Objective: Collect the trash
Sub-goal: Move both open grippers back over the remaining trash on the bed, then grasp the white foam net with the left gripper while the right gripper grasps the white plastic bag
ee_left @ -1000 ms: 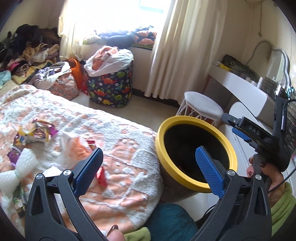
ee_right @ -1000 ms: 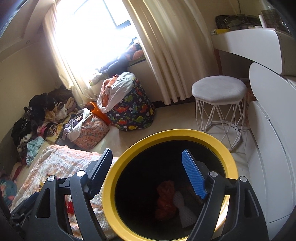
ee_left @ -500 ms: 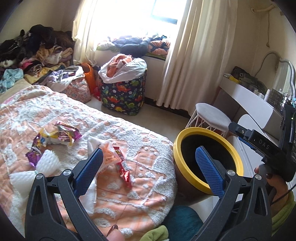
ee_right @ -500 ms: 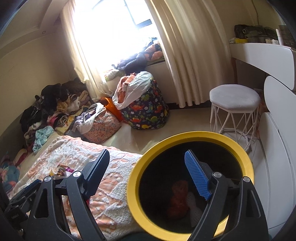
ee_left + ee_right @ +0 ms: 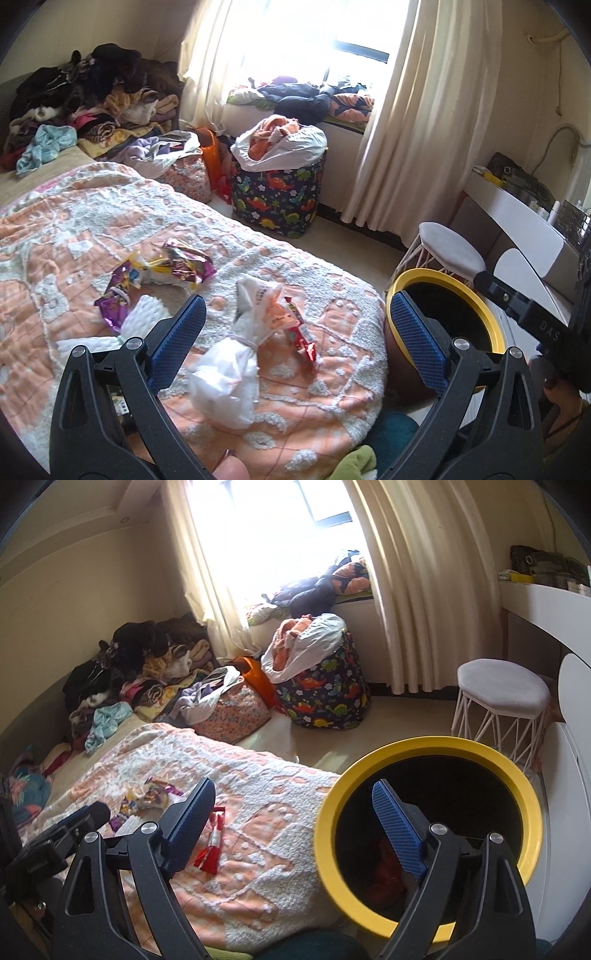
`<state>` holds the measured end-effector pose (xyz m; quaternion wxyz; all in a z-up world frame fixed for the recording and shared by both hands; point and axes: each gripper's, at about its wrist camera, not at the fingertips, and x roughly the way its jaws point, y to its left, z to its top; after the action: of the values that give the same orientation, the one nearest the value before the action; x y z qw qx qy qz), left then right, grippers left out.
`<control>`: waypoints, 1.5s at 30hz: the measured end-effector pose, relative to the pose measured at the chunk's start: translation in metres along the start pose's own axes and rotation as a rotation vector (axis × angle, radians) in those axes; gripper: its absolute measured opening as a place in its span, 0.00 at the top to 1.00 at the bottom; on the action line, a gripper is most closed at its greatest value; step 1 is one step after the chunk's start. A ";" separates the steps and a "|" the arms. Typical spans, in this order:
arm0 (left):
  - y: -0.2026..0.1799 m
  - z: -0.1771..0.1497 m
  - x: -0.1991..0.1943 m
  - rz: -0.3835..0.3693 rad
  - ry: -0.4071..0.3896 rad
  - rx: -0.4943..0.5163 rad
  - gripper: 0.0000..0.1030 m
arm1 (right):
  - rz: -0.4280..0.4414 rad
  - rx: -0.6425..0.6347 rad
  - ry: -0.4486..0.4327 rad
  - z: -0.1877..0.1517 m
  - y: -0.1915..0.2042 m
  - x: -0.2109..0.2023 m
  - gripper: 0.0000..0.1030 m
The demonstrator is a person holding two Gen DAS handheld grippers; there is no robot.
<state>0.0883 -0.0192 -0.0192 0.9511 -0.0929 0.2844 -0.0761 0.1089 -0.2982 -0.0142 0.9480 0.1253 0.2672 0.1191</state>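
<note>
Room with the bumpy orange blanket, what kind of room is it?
Most likely a bedroom. There is a bed under a blanket, a heap of clothes by the wall, and a curtained window. Snack wrappers lie on the bed beside a yellow-rimmed bin.

Both wrist cams angled down toward the window: left close over the bed (image 5: 92, 236), right over the bin (image 5: 424, 753). Shared: bed, bin, stool (image 5: 502, 690).

White letters "DAS" stand on the black body of the right hand-held gripper (image 5: 546, 326), at about four o'clock in the left wrist view. Print on the snack wrappers (image 5: 177, 266) looks too blurred to read.
</note>
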 end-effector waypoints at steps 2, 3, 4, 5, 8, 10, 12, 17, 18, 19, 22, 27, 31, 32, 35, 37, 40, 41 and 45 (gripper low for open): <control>0.007 0.001 -0.002 0.011 -0.004 -0.007 0.11 | 0.015 -0.017 0.008 -0.003 0.010 0.000 0.18; 0.010 0.001 -0.003 0.015 -0.006 -0.011 0.11 | 0.021 -0.025 0.011 -0.004 0.014 0.001 0.18; 0.014 0.001 -0.004 0.019 -0.007 -0.018 0.11 | 0.028 -0.037 0.014 -0.005 0.019 0.001 0.18; 0.017 0.001 -0.005 0.025 -0.009 -0.023 0.11 | 0.034 -0.046 0.017 -0.006 0.024 0.001 0.18; 0.028 0.002 -0.008 0.044 -0.014 -0.036 0.11 | 0.058 -0.073 0.031 -0.010 0.038 0.002 0.16; 0.036 0.003 -0.010 0.059 -0.018 -0.049 0.11 | 0.072 -0.089 0.041 -0.013 0.048 0.004 0.15; 0.045 0.003 -0.011 0.073 -0.021 -0.061 0.11 | 0.087 -0.105 0.051 -0.016 0.058 0.005 0.15; 0.067 0.002 -0.016 0.117 -0.026 -0.096 0.11 | 0.124 -0.149 0.076 -0.025 0.084 0.008 0.12; 0.072 0.002 -0.017 0.124 -0.027 -0.102 0.11 | 0.134 -0.157 0.082 -0.028 0.090 0.008 0.12; 0.076 0.002 -0.017 0.130 -0.028 -0.108 0.11 | 0.142 -0.163 0.087 -0.029 0.094 0.009 0.12; 0.089 0.002 -0.020 0.150 -0.031 -0.124 0.11 | 0.163 -0.184 0.105 -0.035 0.108 0.012 0.11; 0.109 0.001 -0.026 0.186 -0.044 -0.142 0.11 | 0.189 -0.223 0.135 -0.044 0.129 0.018 0.09; 0.127 0.000 -0.032 0.214 -0.050 -0.173 0.11 | 0.193 -0.246 0.172 -0.050 0.144 0.027 0.09; 0.131 0.000 -0.033 0.219 -0.050 -0.179 0.11 | 0.198 -0.247 0.178 -0.052 0.146 0.029 0.09; 0.144 -0.003 -0.036 0.234 -0.044 -0.197 0.11 | 0.205 -0.252 0.202 -0.056 0.155 0.037 0.09; 0.151 -0.007 -0.037 0.240 -0.035 -0.208 0.11 | 0.210 -0.257 0.222 -0.058 0.161 0.043 0.09; 0.161 -0.014 -0.038 0.239 -0.012 -0.236 0.11 | 0.216 -0.263 0.248 -0.063 0.170 0.051 0.09; 0.163 -0.017 -0.037 0.239 -0.006 -0.240 0.11 | 0.216 -0.266 0.256 -0.064 0.173 0.054 0.09; 0.172 -0.028 -0.035 0.240 0.028 -0.263 0.11 | 0.216 -0.271 0.290 -0.072 0.181 0.066 0.09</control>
<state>0.0596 0.1514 -0.0620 0.9289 -0.1810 0.3142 0.0749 0.0967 -0.0966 -0.0505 0.8896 0.0064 0.3672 0.2716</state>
